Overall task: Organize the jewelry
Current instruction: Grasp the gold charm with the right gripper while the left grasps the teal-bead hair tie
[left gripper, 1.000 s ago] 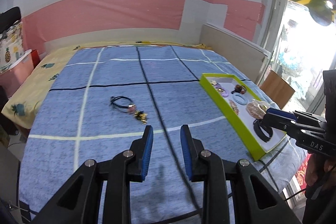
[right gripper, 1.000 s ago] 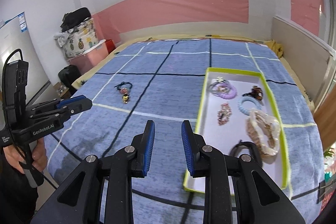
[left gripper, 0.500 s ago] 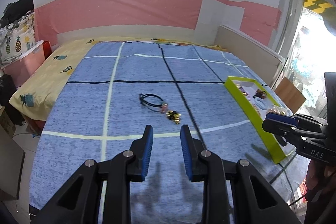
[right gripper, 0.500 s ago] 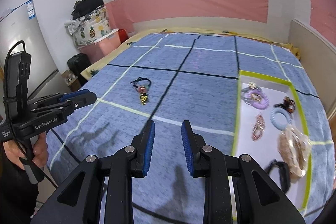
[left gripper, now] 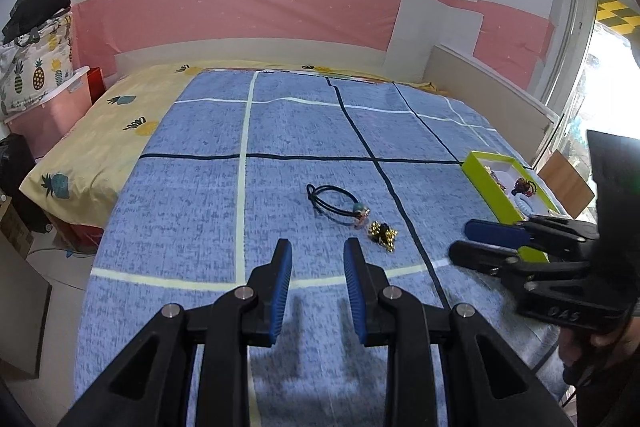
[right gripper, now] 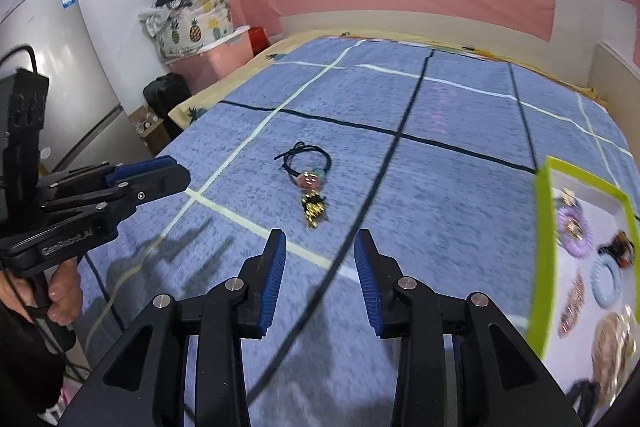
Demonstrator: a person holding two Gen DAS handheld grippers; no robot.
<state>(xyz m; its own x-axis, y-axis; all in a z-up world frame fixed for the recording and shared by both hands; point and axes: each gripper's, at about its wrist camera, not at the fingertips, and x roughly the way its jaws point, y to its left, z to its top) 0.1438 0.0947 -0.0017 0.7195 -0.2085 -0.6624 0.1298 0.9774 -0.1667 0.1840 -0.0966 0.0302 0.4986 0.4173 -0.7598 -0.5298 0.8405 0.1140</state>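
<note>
The black elastic hair tie with a pink bead (right gripper: 307, 169) and the small gold charm clip (right gripper: 314, 211) lie on the blue checked bed cover (right gripper: 440, 187), apart from the lime-green tray (right gripper: 541, 247). Both jaws are spread and nothing is held. The thin loop could be missed or the cover pinched.

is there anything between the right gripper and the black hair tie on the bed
Only the gold charm cluster, lying just short of the hair tie; otherwise bare blanket ahead of the right gripper, in the right wrist view.

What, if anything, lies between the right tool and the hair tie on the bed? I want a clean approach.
Nothing visible does. The right tool is open above bare blue bedspread, and the black hair tie with its gold charm lies straight ahead. The left tool is off to the side.
</note>
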